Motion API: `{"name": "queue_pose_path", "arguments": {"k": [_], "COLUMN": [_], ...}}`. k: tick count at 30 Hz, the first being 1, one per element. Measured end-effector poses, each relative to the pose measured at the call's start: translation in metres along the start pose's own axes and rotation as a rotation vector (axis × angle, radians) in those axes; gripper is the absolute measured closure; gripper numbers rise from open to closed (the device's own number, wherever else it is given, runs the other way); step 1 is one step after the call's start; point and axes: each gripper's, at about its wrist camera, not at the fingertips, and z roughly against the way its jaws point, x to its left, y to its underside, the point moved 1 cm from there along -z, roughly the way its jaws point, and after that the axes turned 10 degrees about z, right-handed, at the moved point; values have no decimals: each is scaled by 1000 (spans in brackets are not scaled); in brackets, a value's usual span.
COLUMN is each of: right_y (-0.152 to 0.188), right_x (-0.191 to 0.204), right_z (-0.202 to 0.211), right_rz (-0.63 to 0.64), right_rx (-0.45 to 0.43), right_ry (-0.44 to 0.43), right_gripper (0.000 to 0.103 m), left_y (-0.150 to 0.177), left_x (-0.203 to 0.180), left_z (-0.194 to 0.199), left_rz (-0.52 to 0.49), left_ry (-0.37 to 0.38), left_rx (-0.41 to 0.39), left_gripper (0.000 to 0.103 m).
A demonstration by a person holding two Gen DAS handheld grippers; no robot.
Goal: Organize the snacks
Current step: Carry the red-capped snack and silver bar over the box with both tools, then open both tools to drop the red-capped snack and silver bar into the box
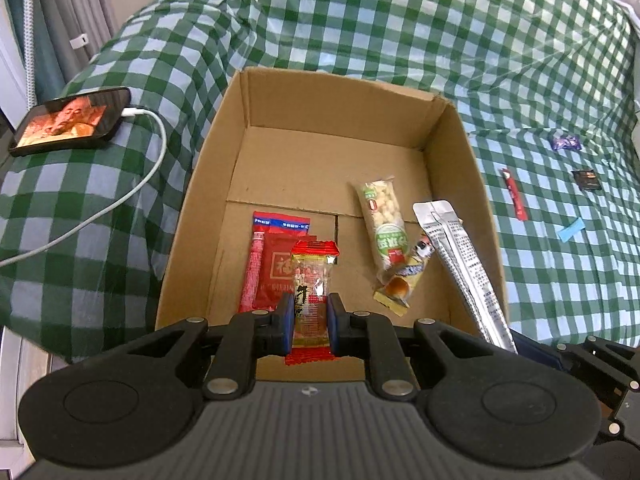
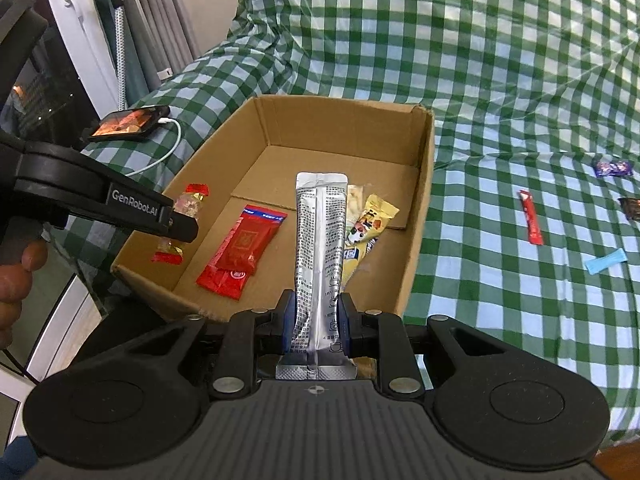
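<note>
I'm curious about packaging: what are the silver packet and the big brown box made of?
The silver packet held in the right gripper looks like metallised foil or foil-laminated plastic: mirror-like glossy sheen, creases, crimped ends. The box looks like matte brown corrugated cardboard: dull kraft surface, folded flaps on the floor, thick wall edges. I can't confirm the fluting inside.

1. The left gripper (image 1: 310, 314) pinches a red-ended candy packet (image 1: 311, 300) over the cardboard box (image 1: 256, 100).
2. Inside the box — red sachets (image 1: 276, 256), a green peanut bar (image 1: 382, 220).
3. A silver pouch (image 1: 460, 264) slants against its right wall.
</note>
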Motion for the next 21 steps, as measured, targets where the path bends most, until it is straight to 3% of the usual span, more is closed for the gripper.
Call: {"name": "queue_pose_path", "arguments": {"k": [19,21], "right_y": [-28,-29], "right_x": [-17,-17], "right_z": [-87,-92], "right_rz": [5,6], "right_rx": [71,75], "right_ry": [-18,-24], "right_gripper": [79,77], "left_y": [-33,-35], "left_x": [-1,-3], "left_z": [-75,-77], "left_rz": [-27,-65], "left_ry": [-28,-21], "left_rx": [69,64], "left_gripper": [84,65]}}
